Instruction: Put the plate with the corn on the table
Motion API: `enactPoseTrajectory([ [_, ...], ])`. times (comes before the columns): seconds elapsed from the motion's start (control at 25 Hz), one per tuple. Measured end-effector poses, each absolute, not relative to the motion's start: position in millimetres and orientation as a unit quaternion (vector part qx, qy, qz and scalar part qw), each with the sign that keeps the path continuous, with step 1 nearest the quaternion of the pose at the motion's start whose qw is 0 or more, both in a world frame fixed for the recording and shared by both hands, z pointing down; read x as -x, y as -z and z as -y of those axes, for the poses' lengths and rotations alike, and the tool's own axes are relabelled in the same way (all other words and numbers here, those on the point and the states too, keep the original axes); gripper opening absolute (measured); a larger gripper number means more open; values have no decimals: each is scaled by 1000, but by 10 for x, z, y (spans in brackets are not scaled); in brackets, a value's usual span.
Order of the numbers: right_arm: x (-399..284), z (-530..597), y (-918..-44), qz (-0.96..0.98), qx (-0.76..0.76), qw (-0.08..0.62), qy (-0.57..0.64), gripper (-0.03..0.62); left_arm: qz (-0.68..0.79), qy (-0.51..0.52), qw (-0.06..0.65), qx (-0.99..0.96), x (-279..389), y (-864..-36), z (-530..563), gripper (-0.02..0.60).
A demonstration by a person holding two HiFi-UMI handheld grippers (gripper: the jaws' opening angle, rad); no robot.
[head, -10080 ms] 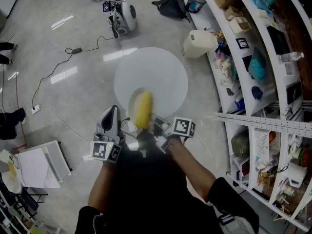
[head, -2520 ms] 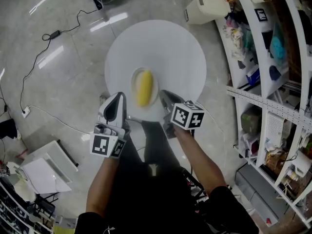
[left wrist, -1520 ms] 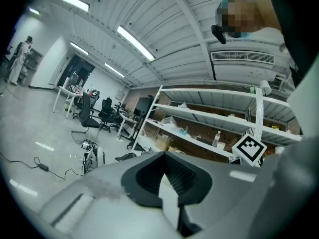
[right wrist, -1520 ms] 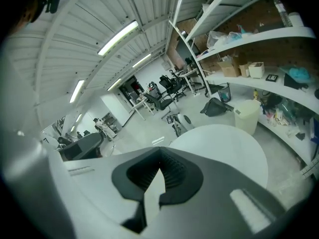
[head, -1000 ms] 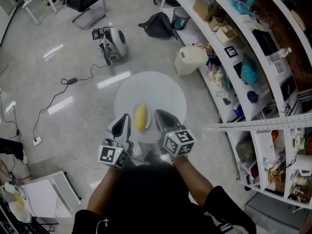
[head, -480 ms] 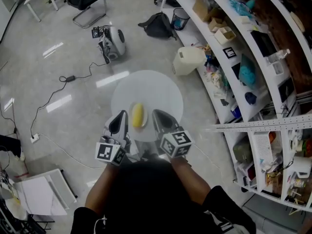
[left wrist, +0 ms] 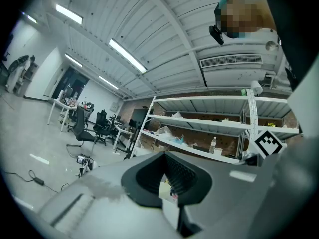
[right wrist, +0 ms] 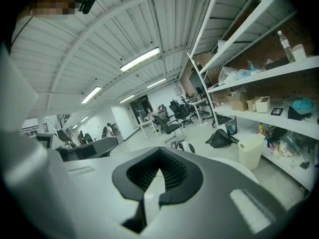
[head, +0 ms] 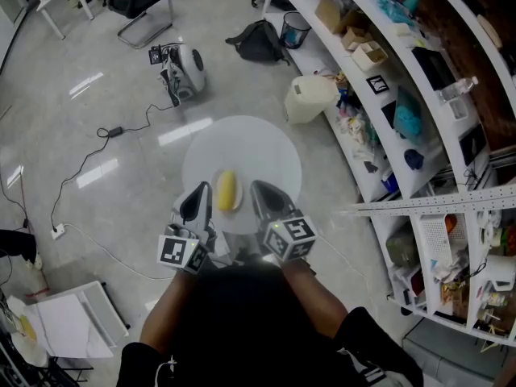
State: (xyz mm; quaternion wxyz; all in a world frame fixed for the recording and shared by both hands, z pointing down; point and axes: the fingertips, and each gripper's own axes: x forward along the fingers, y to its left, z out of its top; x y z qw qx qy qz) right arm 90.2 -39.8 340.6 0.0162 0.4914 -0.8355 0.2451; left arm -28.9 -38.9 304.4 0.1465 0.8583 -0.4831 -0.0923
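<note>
- Head view shows the plate point(head: 239, 200) with the corn point(head: 227, 190) lying on the near part of the round white table point(head: 262, 147). About ten seconds earlier it was carried in the air between the two tools, short of the table.
- Since the frame a couple of seconds back, the table and plate look smaller and farther off, so the camera seems to have drawn up and away. The plate keeps its place on the tabletop.
- The left gripper point(head: 197, 195) and right gripper point(head: 260, 190) flank the plate's near side, close to it. From above it cannot be told whether either one touches the rim.
- Left gripper view shows its jaws brought together with nothing caught between them, only shelving and the room beyond.
- Right gripper view shows the same, with the pads meeting and holding nothing, and the table's edge just ahead of them.
- Over the last half second almost nothing shifts, and both tools sit where they were.
- Judged from this, the plate has been put down and let go, so the task looks essentially complete. At most, the two tools need drawing clear without nudging the plate.
</note>
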Motion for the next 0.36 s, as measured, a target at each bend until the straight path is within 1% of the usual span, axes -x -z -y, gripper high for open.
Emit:
enactPoseTrajectory([
  [0.36, -885, 361, -3423, 837, -490, 25, -242, 8, 483, 93, 147, -858, 288, -3059, 340, 2],
])
